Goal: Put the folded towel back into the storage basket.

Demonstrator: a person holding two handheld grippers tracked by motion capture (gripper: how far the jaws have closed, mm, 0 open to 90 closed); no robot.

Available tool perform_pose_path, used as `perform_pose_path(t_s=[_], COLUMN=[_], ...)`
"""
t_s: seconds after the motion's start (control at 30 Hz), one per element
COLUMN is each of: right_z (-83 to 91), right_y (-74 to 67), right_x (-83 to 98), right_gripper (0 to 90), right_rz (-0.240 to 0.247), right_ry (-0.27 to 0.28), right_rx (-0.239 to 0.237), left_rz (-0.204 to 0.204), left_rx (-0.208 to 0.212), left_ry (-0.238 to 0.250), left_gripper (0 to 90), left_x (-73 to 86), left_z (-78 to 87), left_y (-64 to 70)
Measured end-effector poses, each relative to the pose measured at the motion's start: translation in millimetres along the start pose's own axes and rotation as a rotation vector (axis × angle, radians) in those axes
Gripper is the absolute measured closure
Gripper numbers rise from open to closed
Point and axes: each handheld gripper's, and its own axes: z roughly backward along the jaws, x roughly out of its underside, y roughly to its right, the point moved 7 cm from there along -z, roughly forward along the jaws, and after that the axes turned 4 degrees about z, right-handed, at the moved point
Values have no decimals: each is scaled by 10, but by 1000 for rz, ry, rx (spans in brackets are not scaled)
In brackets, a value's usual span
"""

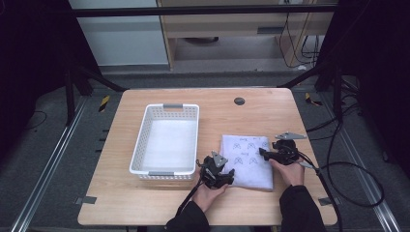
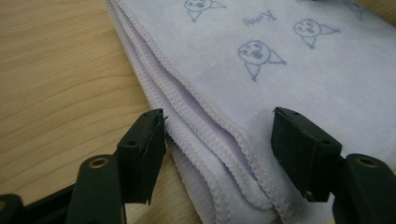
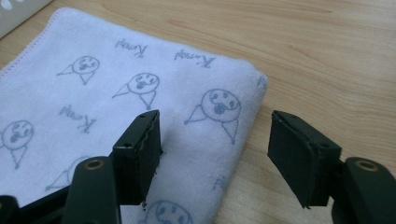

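While both tools straddle opposite edges of the folded towel (image 1: 246, 162), neither has closed on it. The left gripper (image 2: 219, 154) stands with jaws wide, one over bare wood and one over cloth, at the towel's stacked hemmed edges; the right gripper (image 3: 215, 156) is likewise wide, spanning the towel's rounded fold edge. The towel, pale lilac with printed faces, lies flat just right of the white basket (image 1: 140, 145), which looks empty.

Likely hazards, as a judgement: at the layered side, a shallow bite could catch only the upper plies, so the fold would open on lifting; at the fold side, the outer jaw could scrape the wood and push the cloth into a ridge. Uneven lifting would let the towel sag.

The wooden table (image 1: 145, 203) beyond the towel is bare, save a dark round grommet (image 1: 239, 101) and tape marks. Behind it stand pale cabinets, cables and a dark frame.
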Motion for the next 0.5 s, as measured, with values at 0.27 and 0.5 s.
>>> perform_pose_path(t_s=[0.27, 0.5], right_z=[-64, -92], right_y=[-4, -5], right_x=[46, 77], right_gripper=[360, 440], right_rz=[-13, -91], right_ry=[-27, -43], right_rx=[-4, -55], left_rz=[3, 47], left_rx=[10, 30], left_ry=[-1, -17], left_gripper=[363, 426], left_x=[12, 16], left_z=[-21, -27], left_y=[13, 22])
